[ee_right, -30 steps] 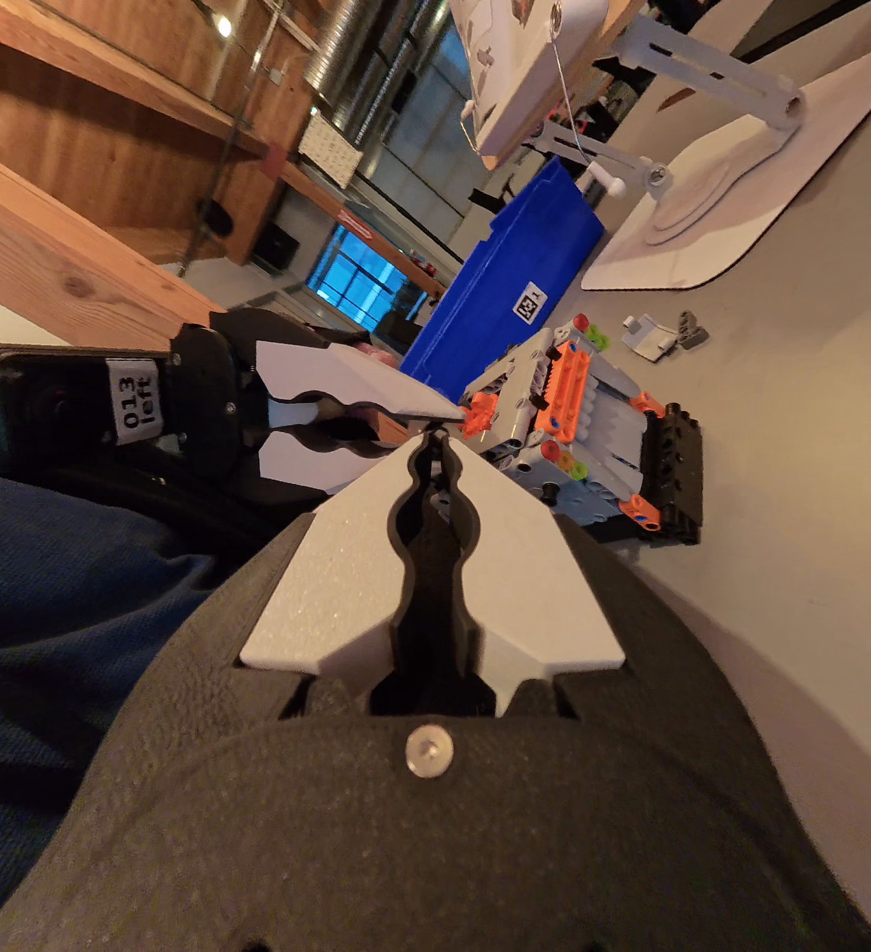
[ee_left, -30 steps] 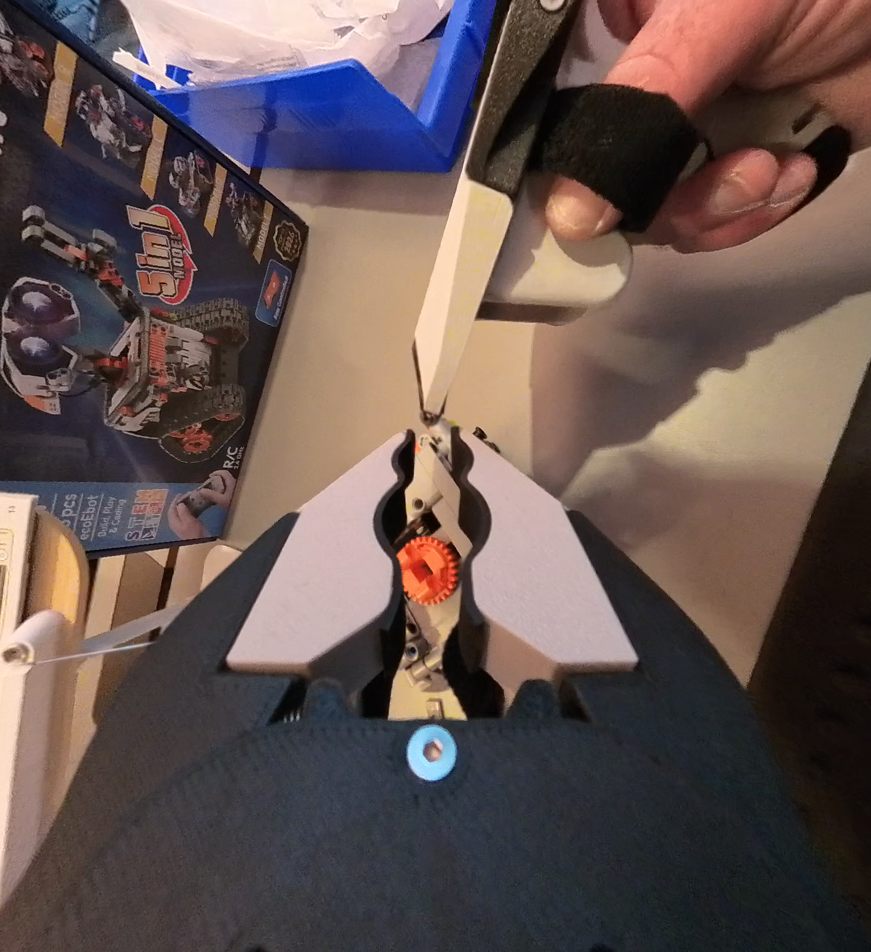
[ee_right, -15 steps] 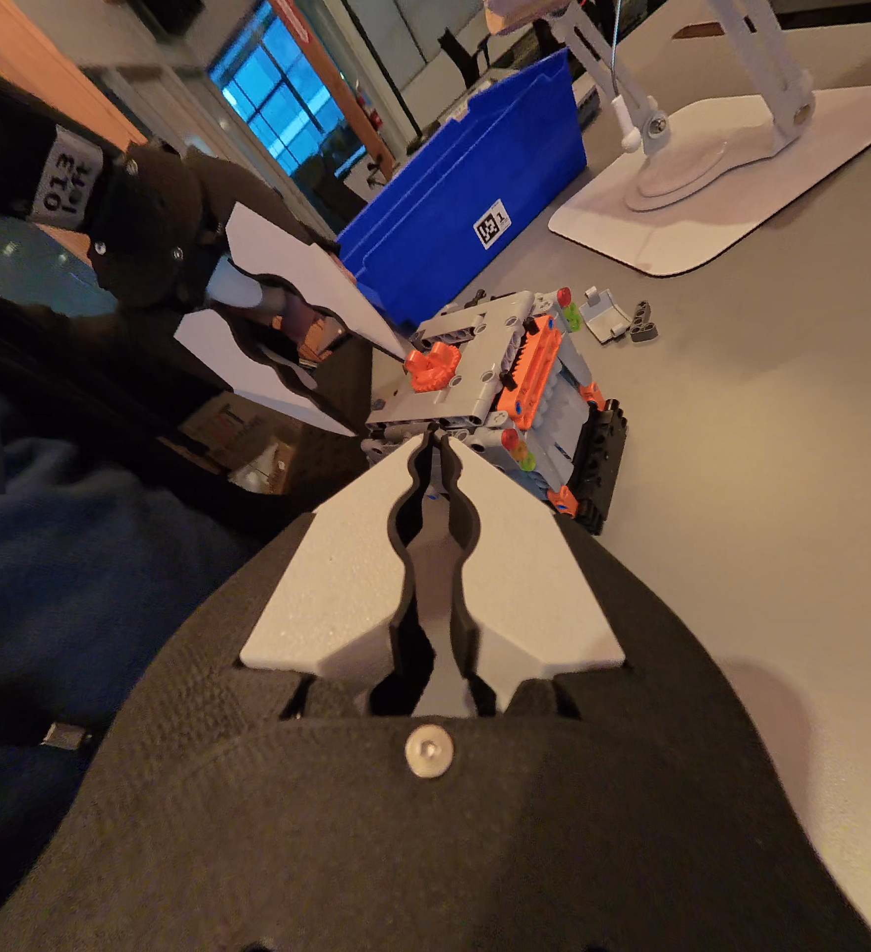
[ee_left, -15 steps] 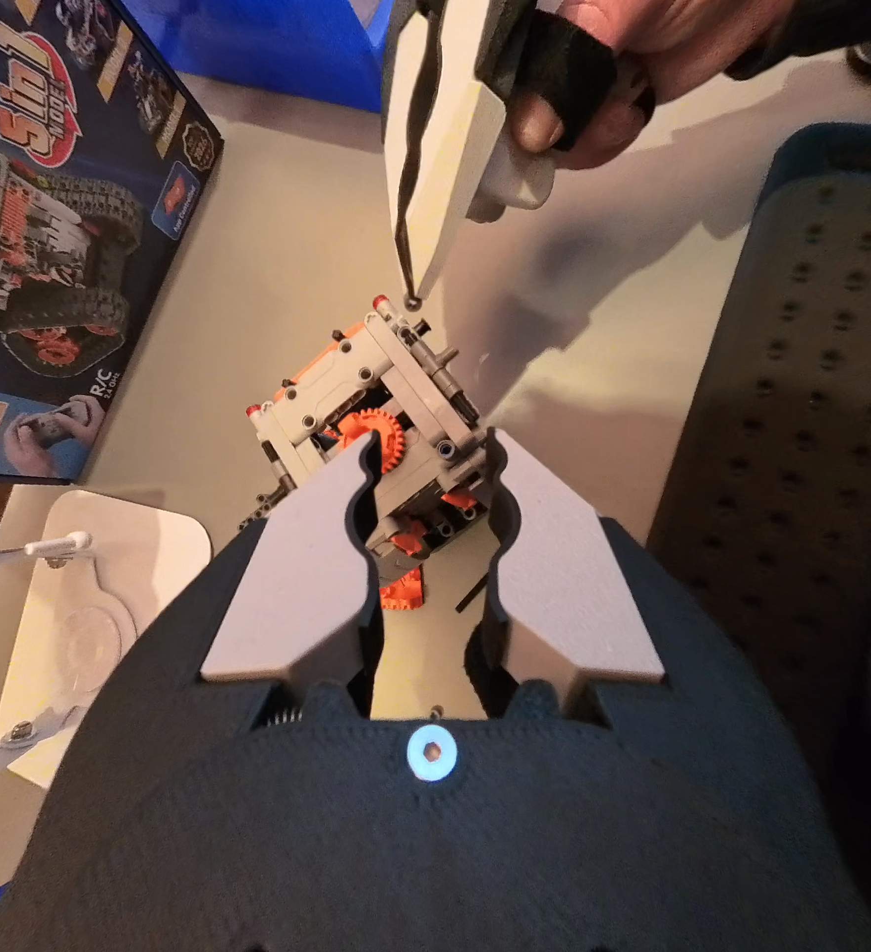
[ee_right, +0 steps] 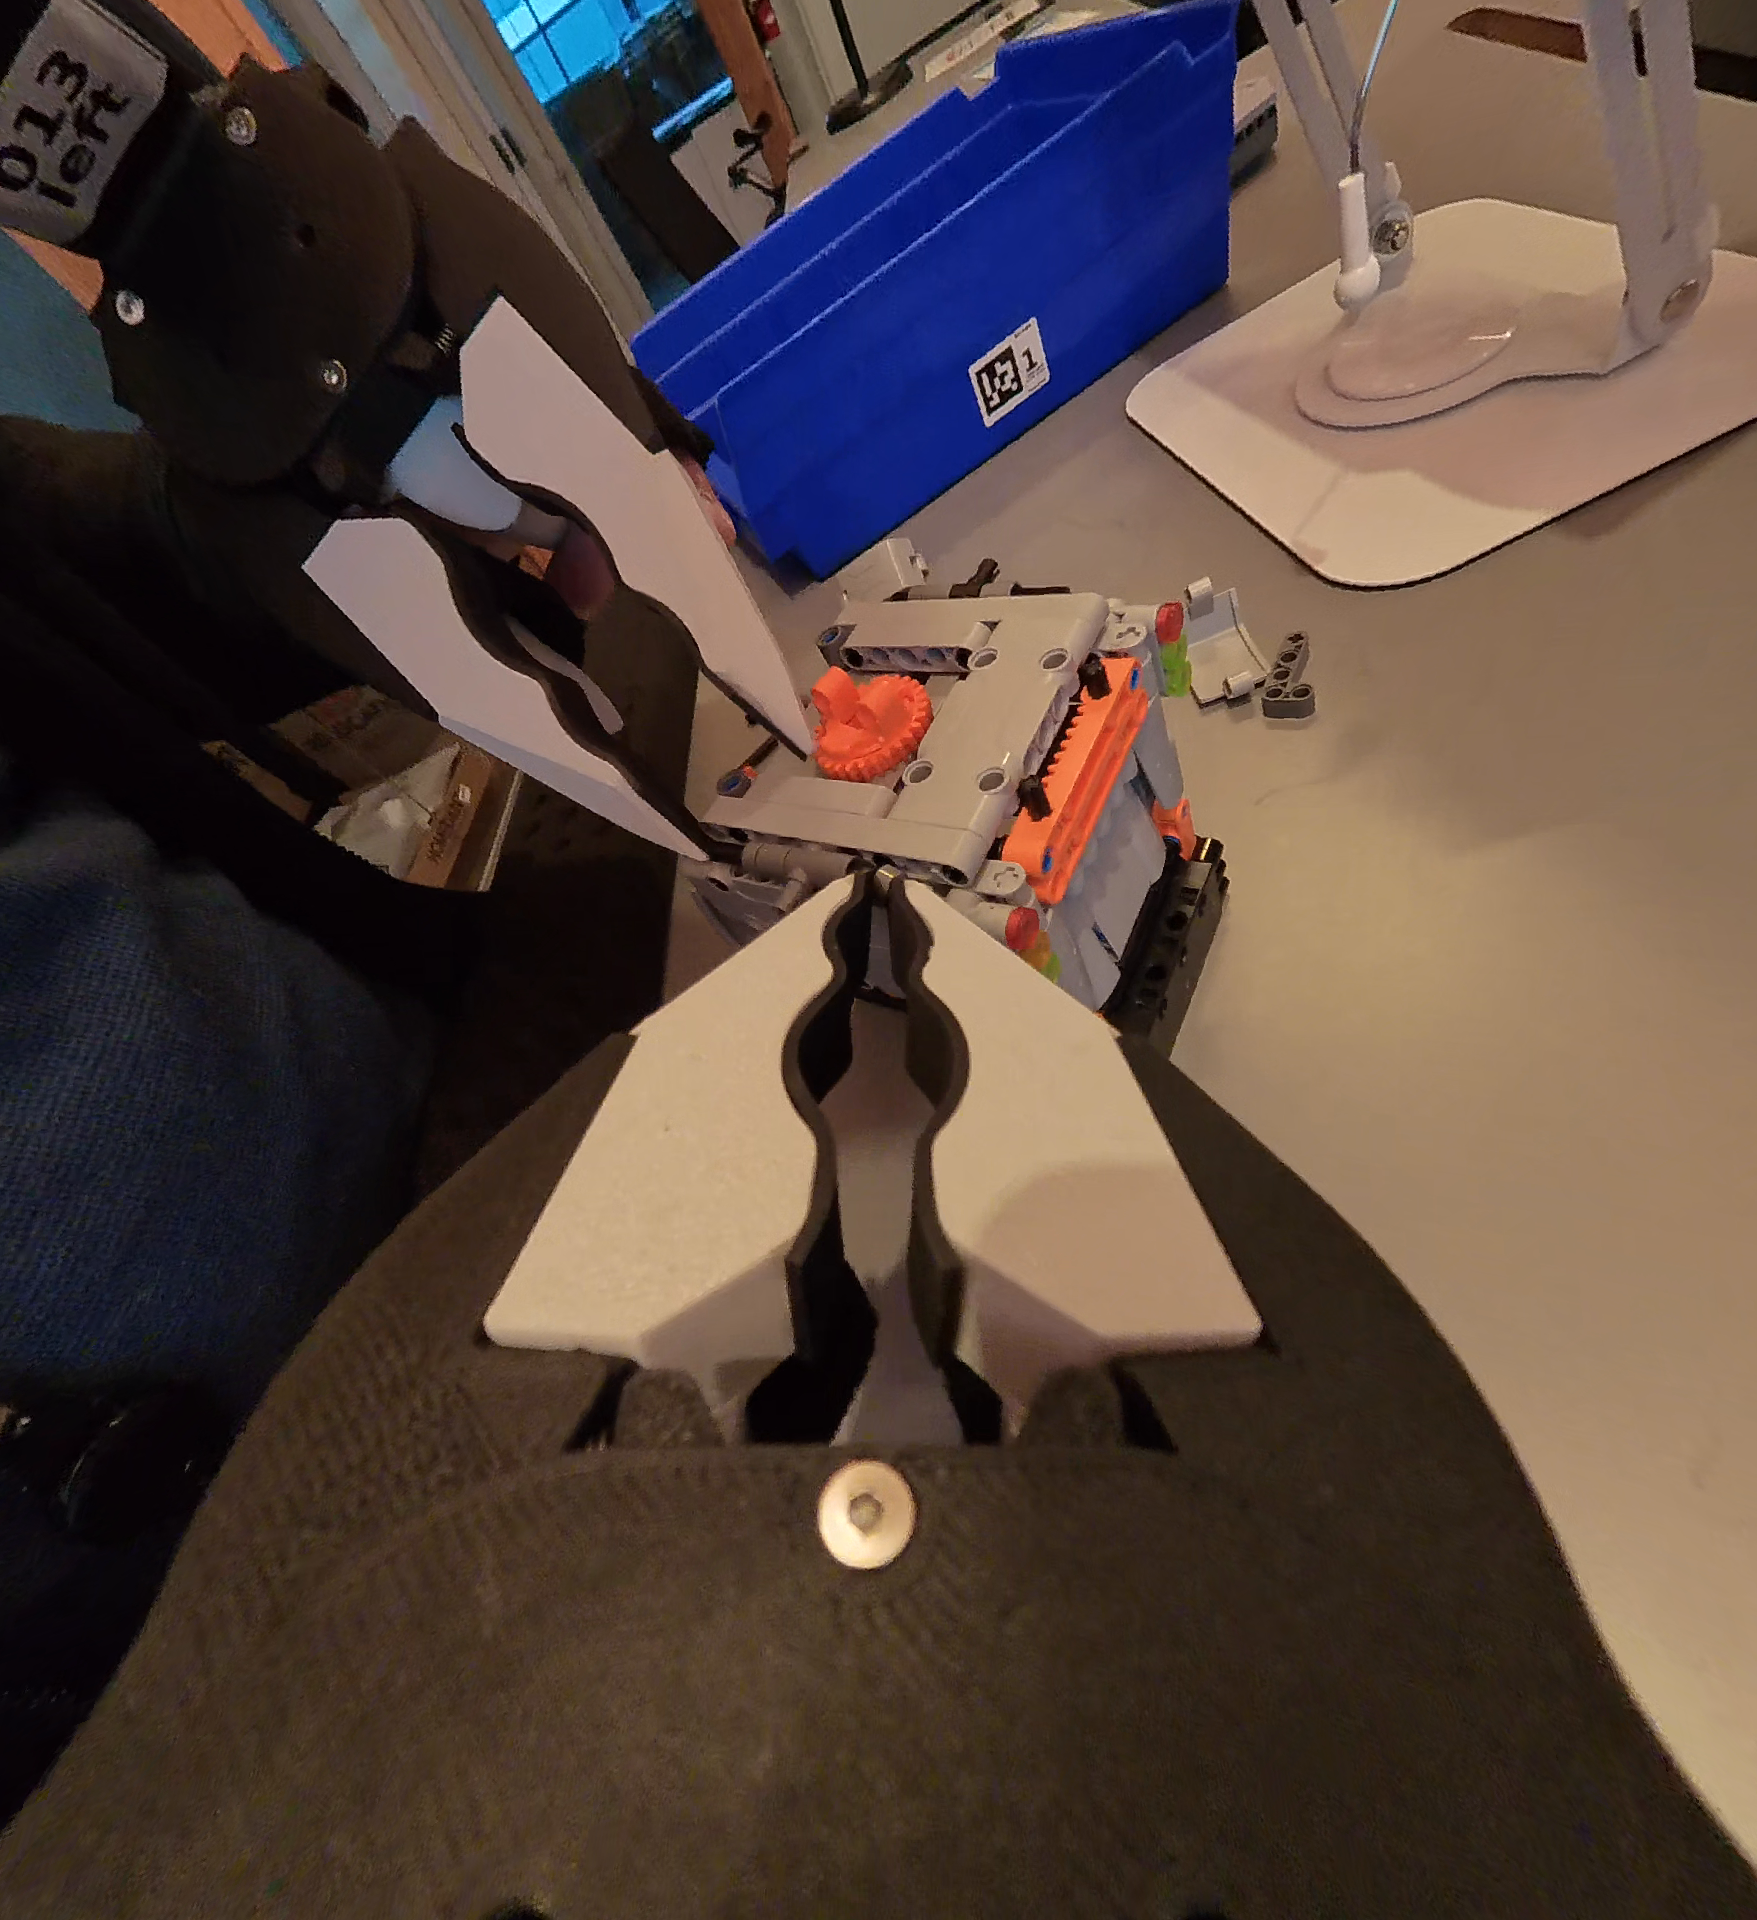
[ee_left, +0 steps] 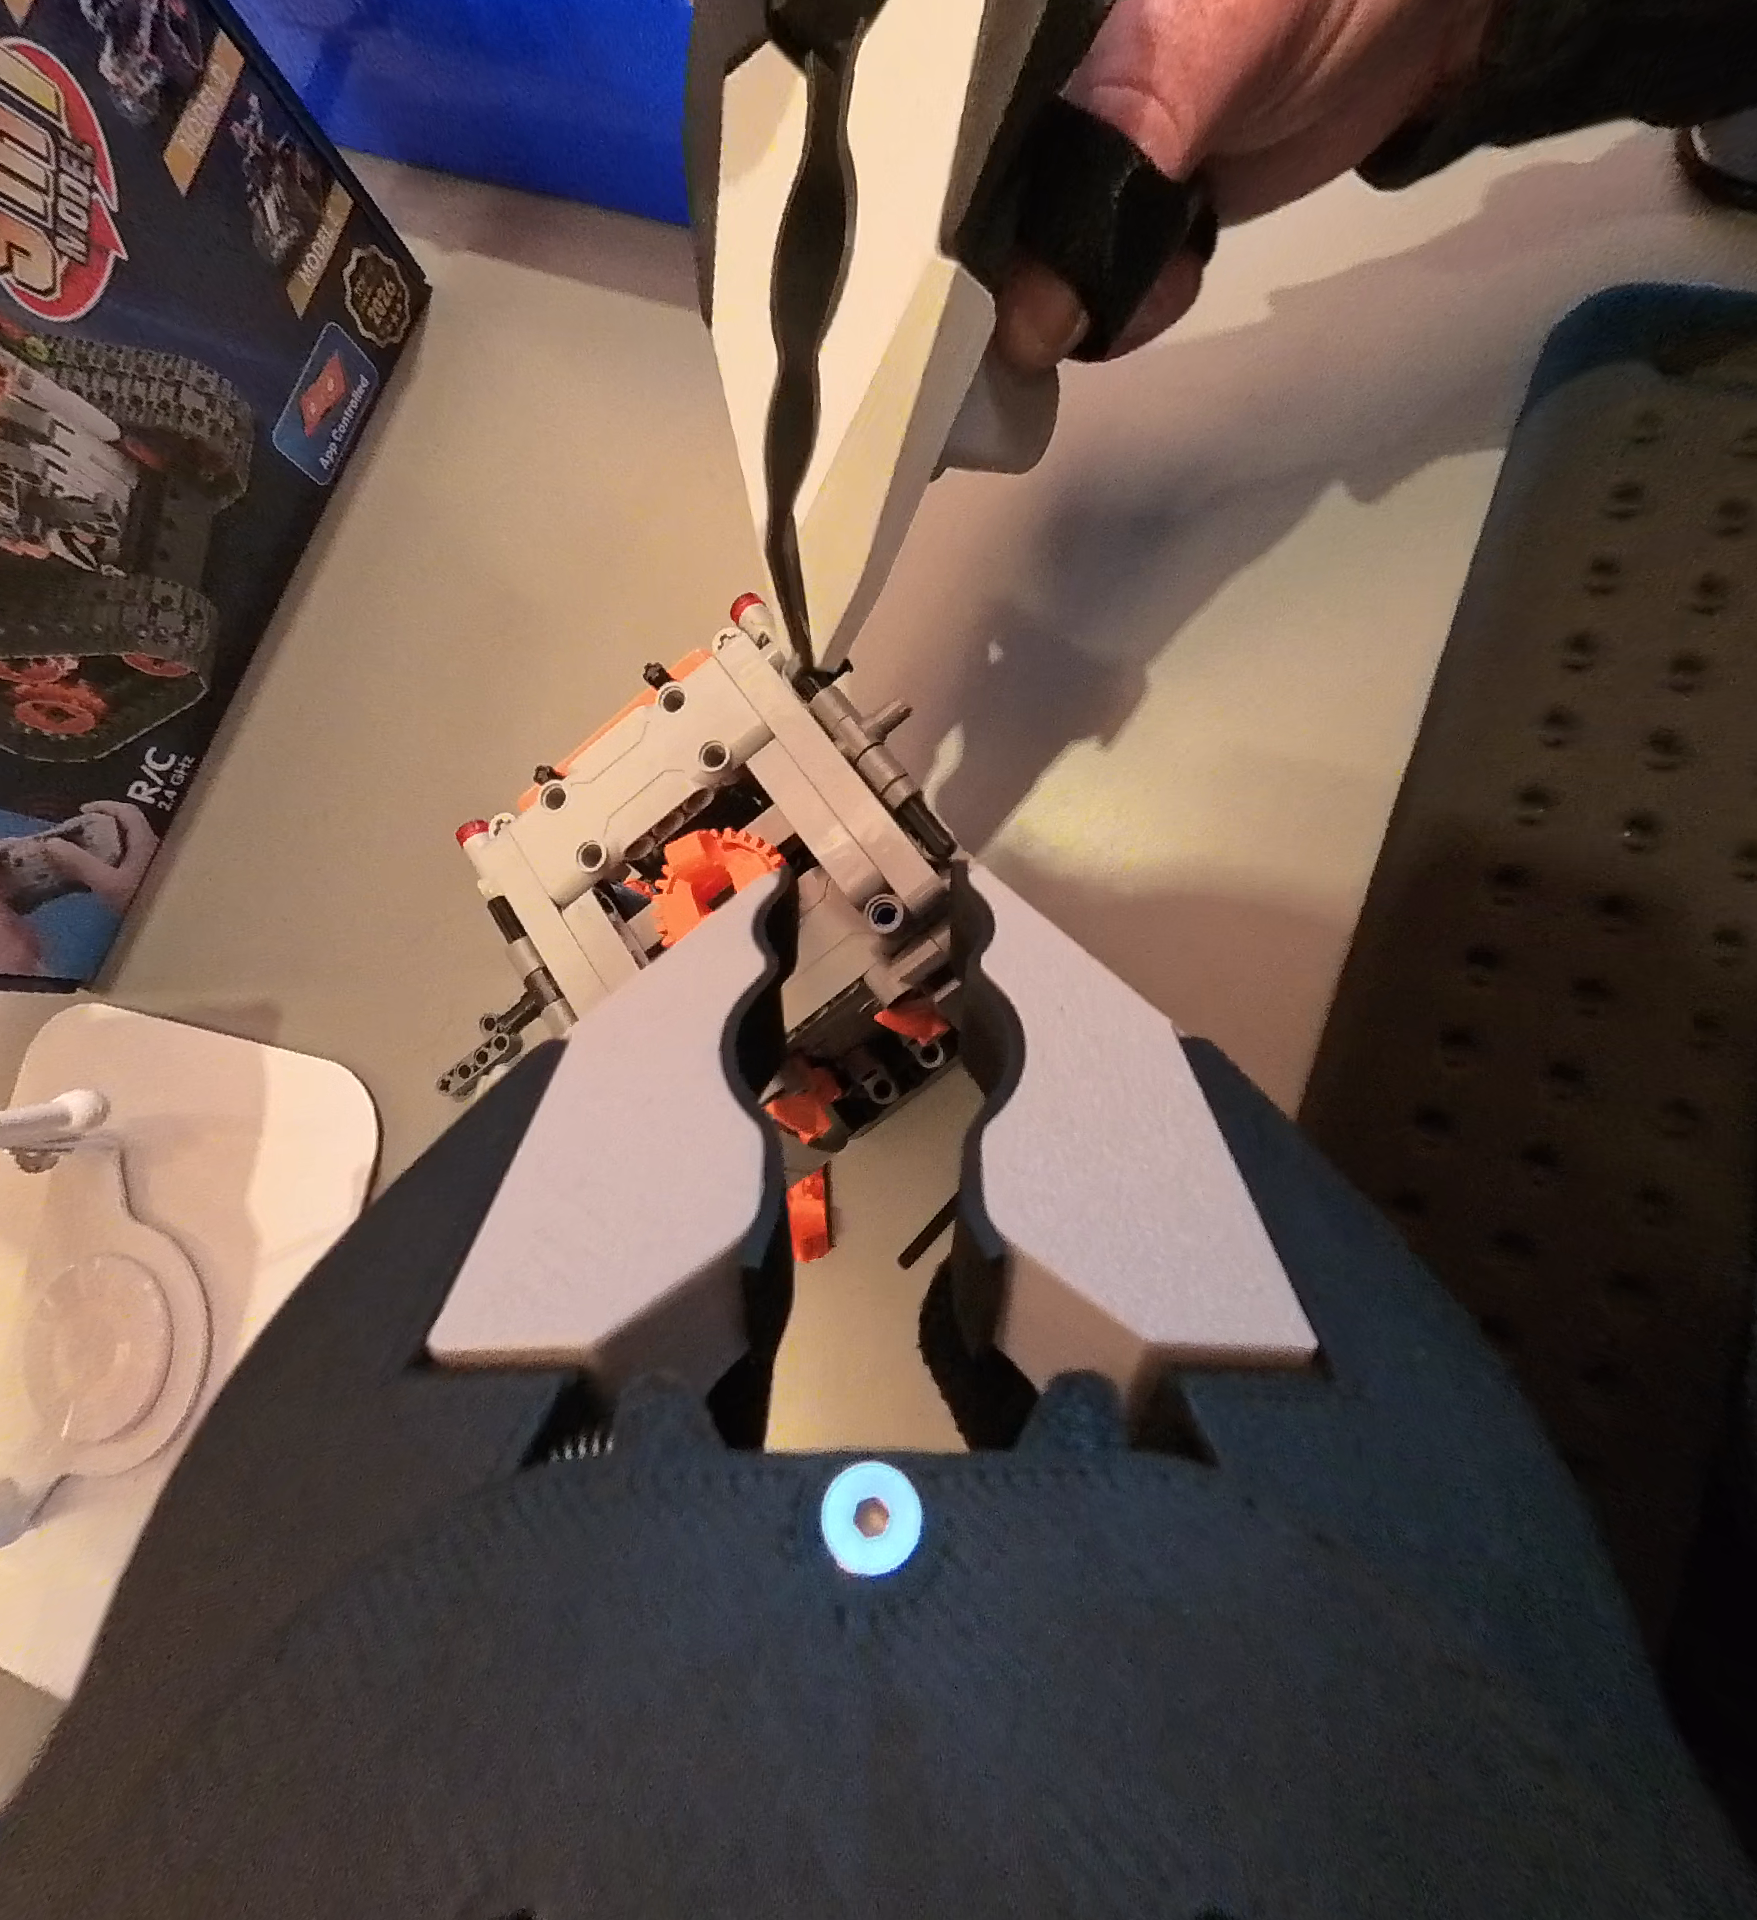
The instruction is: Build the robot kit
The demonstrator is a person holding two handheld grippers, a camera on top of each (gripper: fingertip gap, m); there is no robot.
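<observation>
A pale desk carries everything; at its far side stands a blue bin with a small square marker on its wall, and just beside the bin a white lamp base with jointed white arms rising from it; a dark printed toy box lies flat on the desk to the left in the left wrist view, and a dark perforated chair seat sits beyond the desk edge on the right.

Near the desk's front edge rests a toy brick model, grey frames with orange beams, black blocks along one side and an orange gear set in its open top frame; two small loose grey pieces lie on the desk just beside it, toward the lamp base.

The left tongs are spread wide, their tips either side of a corner of the model's grey frame, one tip just at the gear; whether they press the frame I cannot tell; the right tongs, held by a hand wearing a black finger strap, are nearly shut, their tips meeting at a small dark pin on the model's frame edge; whether they pinch that pin cannot be made out.
</observation>
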